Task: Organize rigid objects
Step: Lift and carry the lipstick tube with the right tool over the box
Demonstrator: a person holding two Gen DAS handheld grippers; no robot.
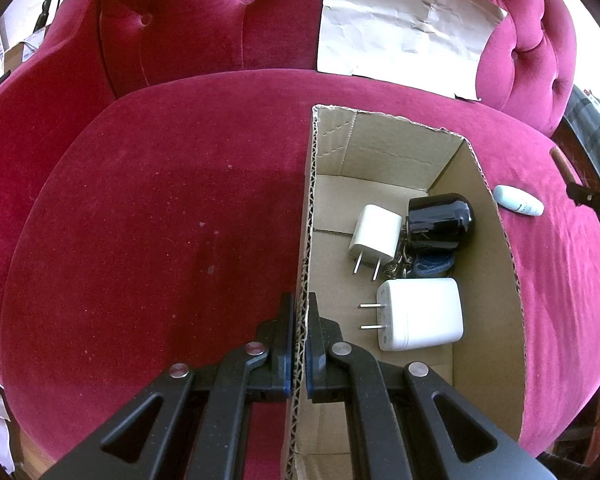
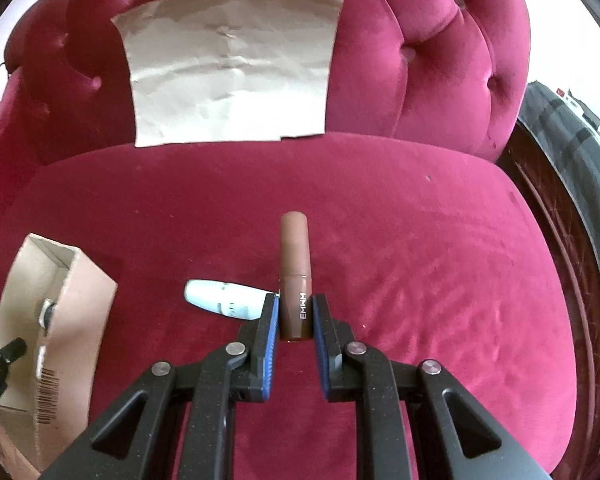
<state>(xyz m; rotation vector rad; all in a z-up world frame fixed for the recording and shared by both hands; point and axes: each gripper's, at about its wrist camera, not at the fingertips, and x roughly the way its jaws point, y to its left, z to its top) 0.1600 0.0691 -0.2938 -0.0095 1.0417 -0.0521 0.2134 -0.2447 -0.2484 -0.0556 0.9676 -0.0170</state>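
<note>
Left gripper (image 1: pixel 299 312) clamped on cardboard box (image 1: pixel 496 248) wall. Right gripper (image 2: pixel 295 312) closed around brown tube (image 2: pixel 295 264), right of box, just beside white bottle (image 2: pixel 224 299).

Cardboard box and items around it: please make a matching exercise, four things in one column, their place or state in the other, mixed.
Things:
1. brown tube
2. pale blue bottle
3. black cylinder
4. cardboard box

Places or states:
A. inside the box
B. wall clamped by left gripper
C. lying on the sofa seat
D. between right gripper fingers

Pairs: 1-D, 2-C, 3-A, 4-B
</note>
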